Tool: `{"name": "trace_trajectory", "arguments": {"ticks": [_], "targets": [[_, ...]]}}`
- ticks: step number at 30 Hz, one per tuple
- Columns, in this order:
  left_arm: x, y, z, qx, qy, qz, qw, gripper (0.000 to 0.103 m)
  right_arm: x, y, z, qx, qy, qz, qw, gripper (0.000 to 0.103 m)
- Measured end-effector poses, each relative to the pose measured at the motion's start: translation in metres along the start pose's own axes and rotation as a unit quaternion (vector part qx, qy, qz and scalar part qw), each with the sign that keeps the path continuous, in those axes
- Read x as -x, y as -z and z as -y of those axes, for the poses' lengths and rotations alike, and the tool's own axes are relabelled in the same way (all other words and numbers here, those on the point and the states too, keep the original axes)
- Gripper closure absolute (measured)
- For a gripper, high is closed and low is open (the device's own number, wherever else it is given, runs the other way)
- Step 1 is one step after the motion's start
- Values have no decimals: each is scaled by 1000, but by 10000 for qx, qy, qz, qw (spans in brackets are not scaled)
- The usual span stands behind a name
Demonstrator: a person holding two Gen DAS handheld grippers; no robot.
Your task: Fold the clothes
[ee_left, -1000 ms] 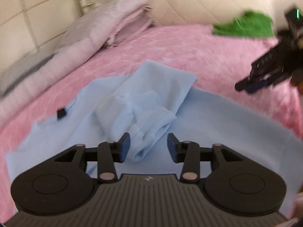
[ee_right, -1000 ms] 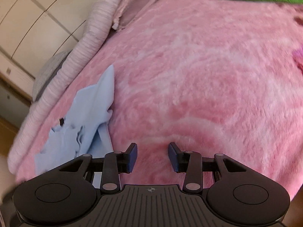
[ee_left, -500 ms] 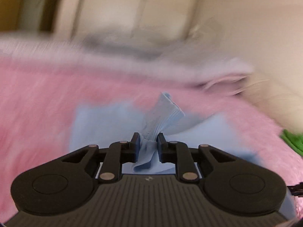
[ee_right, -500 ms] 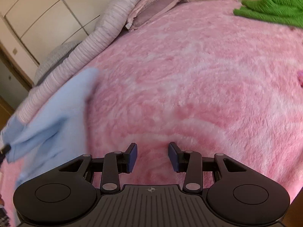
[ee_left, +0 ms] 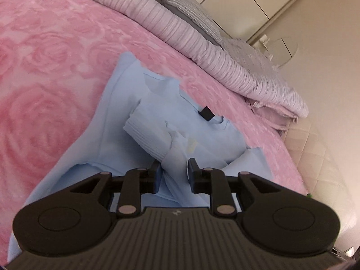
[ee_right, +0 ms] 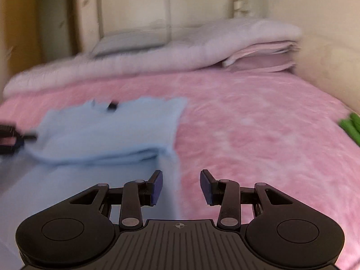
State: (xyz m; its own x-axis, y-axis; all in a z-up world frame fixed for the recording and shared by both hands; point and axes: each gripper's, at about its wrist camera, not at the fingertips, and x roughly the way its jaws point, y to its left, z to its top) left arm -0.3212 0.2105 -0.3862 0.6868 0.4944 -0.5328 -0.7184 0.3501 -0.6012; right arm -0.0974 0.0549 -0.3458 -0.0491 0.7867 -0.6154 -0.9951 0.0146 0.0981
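A light blue sweater (ee_left: 144,103) lies spread on the pink rose-patterned blanket (ee_left: 45,72) that covers the bed, its neckline with a small black tag (ee_left: 206,113) turned toward the long side of the bed where a rolled lilac ribbed quilt (ee_left: 202,40) and a grey pillow (ee_left: 186,6) are stacked. One sleeve is folded in across the chest, its ribbed cuff (ee_left: 146,135) lying on the body of the garment. The left gripper (ee_left: 173,175) sits low over the sweater with its fingers apart; a ridge of blue fabric rises between them, and whether either finger touches it cannot be told. In the right wrist view, which is blurred, the sweater (ee_right: 108,130) fills the left part of the bed, its side edge running down toward the camera. The right gripper (ee_right: 181,186) hovers at that edge with its fingers apart and nothing between them, the left finger over blue fabric, the right over blanket (ee_right: 258,135). The left gripper's tip (ee_right: 11,135) shows at the left border, and a green garment (ee_right: 351,128) lies at the bed's right edge.
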Motion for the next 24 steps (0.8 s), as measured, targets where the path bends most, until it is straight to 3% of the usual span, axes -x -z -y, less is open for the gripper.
{"name": "trace_trajectory", "arguments": {"ticks": [2,3,5,7,8,10,11,15,18,21,24], "targets": [[-2,1,6,-248,-14,169,9995,95,-7,4,0,-25,-11,-146,9999,62],[1,1,11,-467,-18,342,9983,95,-11,6,0,-37,-16,-220,9998,62],[17,9,28,-1224,-15,969,9877,95,-19,10,1,-62,-26,-366,9993,62],[22,17,37,-1728,-222,1073,9788,94,-26,14,1,-87,-37,-512,9986,62],[20,20,35,-1746,-324,918,9798,93,-30,15,1,-100,-42,-585,9982,62],[4,21,14,-1095,-489,158,9927,92,-36,18,1,-128,-55,-705,9974,62],[2,21,3,-695,-474,0,9965,89,-35,18,2,-149,-65,-708,9974,62],[12,1,-16,177,-163,100,9997,76,-33,16,3,-234,-108,-723,9971,62],[16,-22,-12,-58,-399,203,9990,76,-32,14,4,-297,-139,-734,9968,62],[8,-39,3,-867,-836,192,9925,75,-32,14,4,-325,-153,-724,9967,62],[-5,-40,4,-1119,-834,90,9902,68,-33,15,4,-322,-153,-708,9969,62]]}}
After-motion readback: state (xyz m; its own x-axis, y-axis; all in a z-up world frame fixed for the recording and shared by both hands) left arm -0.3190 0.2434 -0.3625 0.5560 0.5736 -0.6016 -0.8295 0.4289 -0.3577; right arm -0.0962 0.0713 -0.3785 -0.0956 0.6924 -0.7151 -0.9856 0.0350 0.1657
